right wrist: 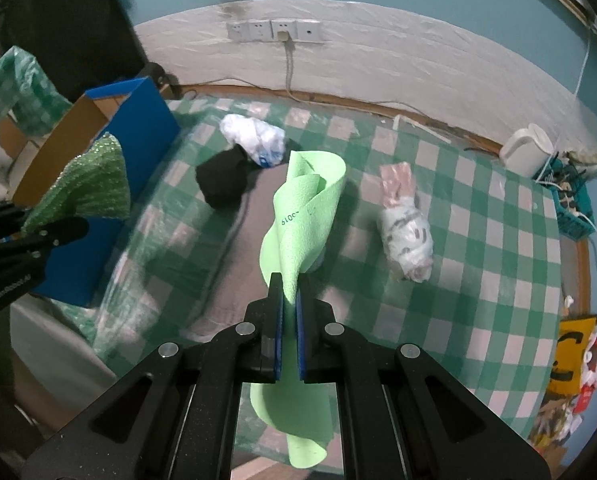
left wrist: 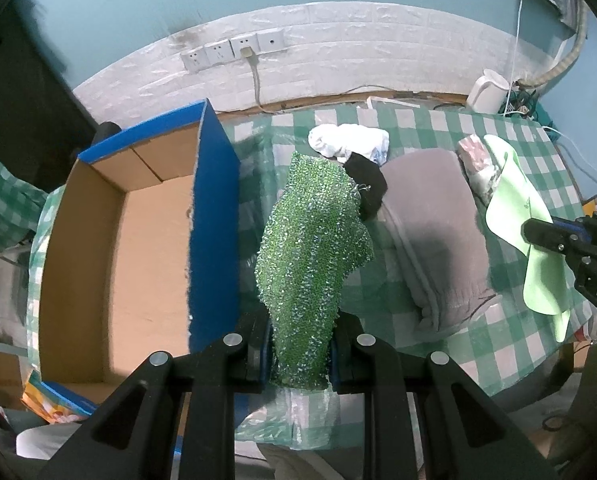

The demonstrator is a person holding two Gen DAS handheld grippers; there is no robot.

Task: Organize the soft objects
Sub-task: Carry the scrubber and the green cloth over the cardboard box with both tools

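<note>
We are pinching a sparkly green cloth (left wrist: 312, 248) between the fingers of our left gripper (left wrist: 300, 354), its jaws pressing on the cloth's lower end while the rest is spreading out beyond the fingertips. Just to the left of those fingers an open cardboard box (left wrist: 130, 240) with blue outer walls is sitting on the green checked tablecloth (left wrist: 510, 344). Beyond the cloth's far edge a black soft item (left wrist: 368, 190) and a white bundle (left wrist: 348, 142) are lying together, and to the right of the fingers a grey cushion (left wrist: 430, 224) is resting flat.

With our right gripper (right wrist: 289, 300) we are clamping a light green foam sheet (right wrist: 306, 208), its jaws squeezed onto it; the sheet is curling past the fingertips and hanging down behind them. To the right of these fingers a wrapped patterned bundle (right wrist: 406, 232) is lying on the tablecloth, well apart.
</note>
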